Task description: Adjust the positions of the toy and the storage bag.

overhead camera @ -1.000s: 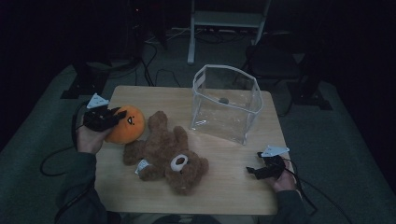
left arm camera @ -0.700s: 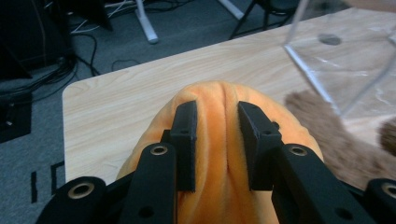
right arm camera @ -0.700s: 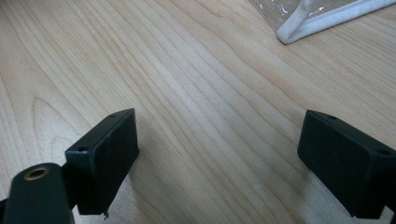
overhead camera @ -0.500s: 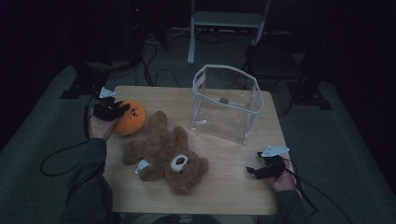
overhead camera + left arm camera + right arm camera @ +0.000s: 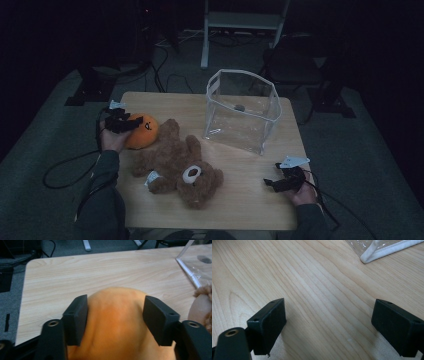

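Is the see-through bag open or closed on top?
Open. The clear bag stands upright on the table, and its white-edged rim is spread wide with nothing covering the mouth.

The high view is very dim and grainy; the room behind the pale wooden table [image 5: 240,200] sinks into black. Both gripper views are far brighter and evenly lit. In the left gripper view, the round orange plush toy [image 5: 117,322] is soft and blurred, while the wood grain stays sharp.
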`<move>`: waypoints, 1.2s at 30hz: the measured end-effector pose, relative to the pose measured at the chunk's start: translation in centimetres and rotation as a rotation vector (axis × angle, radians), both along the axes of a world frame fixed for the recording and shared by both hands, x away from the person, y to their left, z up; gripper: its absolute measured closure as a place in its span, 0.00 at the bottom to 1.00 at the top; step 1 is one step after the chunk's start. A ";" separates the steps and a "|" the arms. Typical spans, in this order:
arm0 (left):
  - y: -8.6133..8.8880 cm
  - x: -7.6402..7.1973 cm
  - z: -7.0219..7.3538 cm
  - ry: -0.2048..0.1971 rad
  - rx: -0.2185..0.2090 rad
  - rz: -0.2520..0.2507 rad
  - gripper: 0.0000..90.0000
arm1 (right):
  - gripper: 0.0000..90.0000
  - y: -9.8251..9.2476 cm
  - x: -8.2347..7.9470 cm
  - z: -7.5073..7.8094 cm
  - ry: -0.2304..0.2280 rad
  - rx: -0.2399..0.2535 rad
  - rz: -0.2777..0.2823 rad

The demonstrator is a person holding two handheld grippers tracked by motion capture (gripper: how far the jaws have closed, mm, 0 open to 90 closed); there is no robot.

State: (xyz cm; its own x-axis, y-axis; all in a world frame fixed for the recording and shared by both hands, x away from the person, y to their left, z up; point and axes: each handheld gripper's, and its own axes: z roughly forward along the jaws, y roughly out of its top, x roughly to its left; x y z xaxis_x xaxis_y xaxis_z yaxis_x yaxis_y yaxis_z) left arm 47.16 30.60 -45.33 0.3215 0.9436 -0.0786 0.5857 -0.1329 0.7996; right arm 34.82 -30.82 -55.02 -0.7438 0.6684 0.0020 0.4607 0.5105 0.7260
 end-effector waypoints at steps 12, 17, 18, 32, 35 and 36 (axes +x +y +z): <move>-1.0 -3.6 1.0 -0.080 0.048 -0.050 0.38 | 0.13 0.0 0.0 0.0 0.000 0.000 0.000; -2.4 -5.7 0.6 -0.108 0.082 -0.112 0.40 | 0.13 0.0 0.0 0.0 0.000 0.000 0.000; -2.6 -6.1 0.5 -0.110 0.081 -0.127 0.41 | 0.13 0.0 0.0 0.0 0.000 0.000 0.000; -6.4 -8.2 -3.2 0.009 0.234 -0.308 0.67 | 0.13 0.0 0.0 0.0 0.000 0.000 -0.001; -6.8 -8.5 -3.5 0.028 0.238 -0.331 0.71 | 0.13 0.0 0.0 0.0 0.000 0.000 -0.001; -6.9 -8.7 -3.5 0.028 0.247 -0.339 0.73 | 0.13 0.0 0.0 0.0 0.000 0.000 -0.001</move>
